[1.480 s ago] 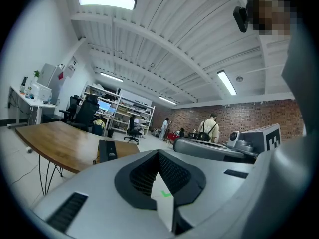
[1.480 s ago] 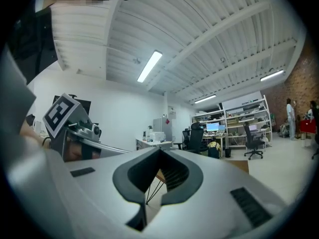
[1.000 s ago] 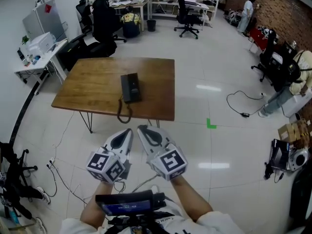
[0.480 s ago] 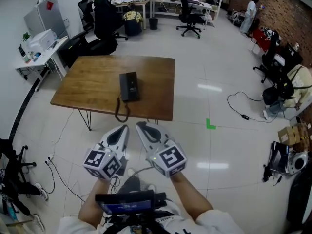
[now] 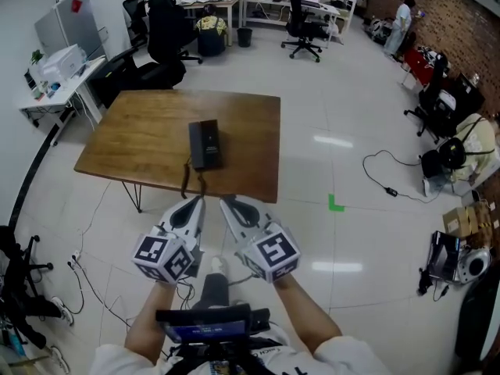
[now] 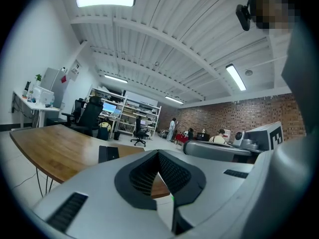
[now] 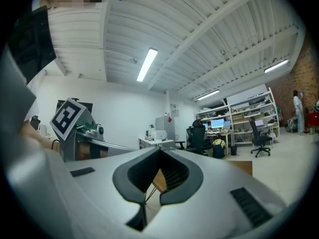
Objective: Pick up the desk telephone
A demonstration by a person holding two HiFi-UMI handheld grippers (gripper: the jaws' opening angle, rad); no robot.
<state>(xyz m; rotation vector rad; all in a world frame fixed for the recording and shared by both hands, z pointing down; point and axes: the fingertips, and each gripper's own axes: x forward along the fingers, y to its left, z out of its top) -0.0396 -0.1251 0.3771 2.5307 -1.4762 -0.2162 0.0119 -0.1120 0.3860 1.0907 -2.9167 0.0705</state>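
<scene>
A black desk telephone [image 5: 205,144] lies on a brown wooden table [image 5: 141,139], near its front edge, and its cord [image 5: 187,182] hangs over that edge. In the left gripper view the telephone [image 6: 108,153] shows as a dark block on the table [image 6: 55,146]. My left gripper [image 5: 197,203] and right gripper [image 5: 226,203] are held side by side over the floor, short of the table, both shut and empty. Part of the table [image 7: 242,167] shows past the right gripper [image 7: 158,152] in its own view.
Black office chairs [image 5: 168,33] stand behind the table. A white side desk [image 5: 56,84] with a printer is at the left. Cables [image 5: 391,174] trail on the floor at right, by a green tape mark [image 5: 336,203]. People are at the far desks and right wall.
Both grippers have moved forward toward the table together, staying shut. The table and telephone sit a little closer and lower in the head view.
</scene>
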